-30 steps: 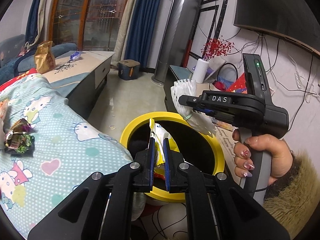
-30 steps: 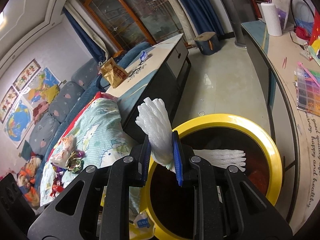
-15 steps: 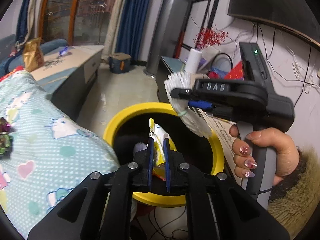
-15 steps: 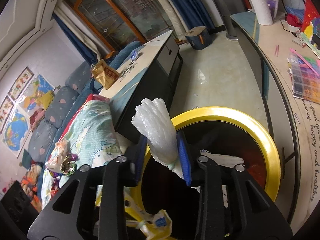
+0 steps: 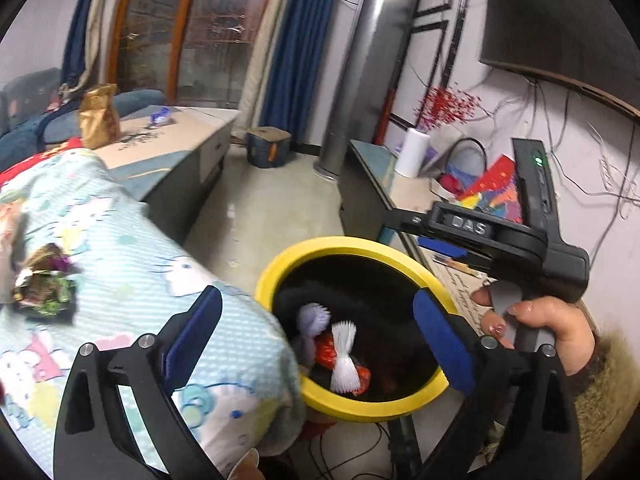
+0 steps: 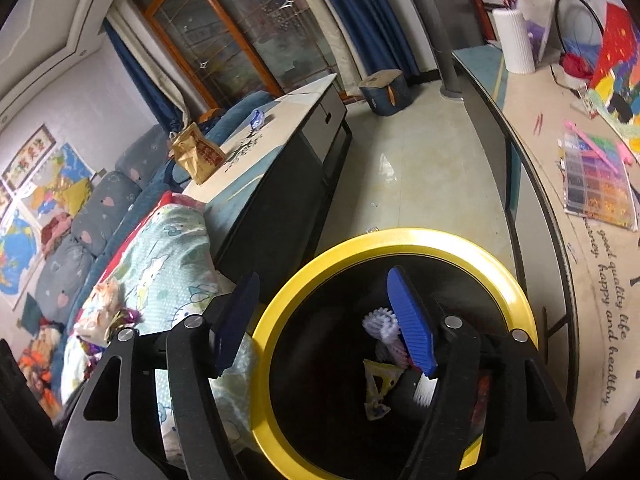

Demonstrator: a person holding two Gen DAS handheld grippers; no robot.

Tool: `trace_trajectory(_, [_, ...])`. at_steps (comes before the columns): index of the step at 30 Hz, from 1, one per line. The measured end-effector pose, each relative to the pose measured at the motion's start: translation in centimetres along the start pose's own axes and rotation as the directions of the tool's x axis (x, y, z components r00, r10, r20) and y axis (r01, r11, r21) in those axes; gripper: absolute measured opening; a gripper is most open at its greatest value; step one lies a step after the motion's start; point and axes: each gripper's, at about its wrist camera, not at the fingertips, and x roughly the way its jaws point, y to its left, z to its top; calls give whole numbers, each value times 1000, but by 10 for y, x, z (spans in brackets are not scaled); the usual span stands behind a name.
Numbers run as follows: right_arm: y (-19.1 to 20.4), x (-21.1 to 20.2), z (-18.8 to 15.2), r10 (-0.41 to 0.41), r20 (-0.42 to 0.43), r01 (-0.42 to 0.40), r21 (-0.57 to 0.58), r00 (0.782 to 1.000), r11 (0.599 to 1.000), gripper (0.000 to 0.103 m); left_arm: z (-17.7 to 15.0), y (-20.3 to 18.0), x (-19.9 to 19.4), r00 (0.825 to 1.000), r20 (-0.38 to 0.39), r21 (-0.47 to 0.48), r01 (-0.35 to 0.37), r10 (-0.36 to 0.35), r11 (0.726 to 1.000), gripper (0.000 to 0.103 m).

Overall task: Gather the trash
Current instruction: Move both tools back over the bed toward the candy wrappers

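My left gripper (image 5: 318,340) hangs over the yellow-rimmed bin (image 5: 360,245), jaws opening wide with nothing between them. In the bin lie a white foam net (image 5: 344,354), a purple foam net (image 5: 314,318) and a red wrapper (image 5: 325,354). My right gripper (image 6: 322,326) is above the same bin (image 6: 400,237), jaws opening and empty. Below it lie the white foam net (image 6: 382,326) and a yellow wrapper (image 6: 378,384). A hand (image 5: 548,324) holds the right gripper (image 5: 416,232) at the bin's right. Crumpled wrappers (image 5: 44,284) lie on the cartoon-print blanket (image 5: 132,248).
A low table (image 6: 304,112) carries a brown paper bag (image 6: 198,156) and a blue wrapper (image 6: 256,118). A desk (image 6: 556,184) on the right holds a white roll (image 6: 514,40) and a bead tray (image 6: 598,184). A blue stool (image 5: 268,146) stands on the floor.
Both grippers have opened. The yellow wrapper left the left jaws and the white foam net left the right jaws; both now lie in the bin.
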Motion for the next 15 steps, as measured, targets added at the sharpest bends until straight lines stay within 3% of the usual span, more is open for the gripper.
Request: trace_trajectory(15, [47, -19, -5, 17, 45, -10, -148, 999, 989, 76, -2, 36, -57, 988, 80, -60, -130, 135, 990, 96])
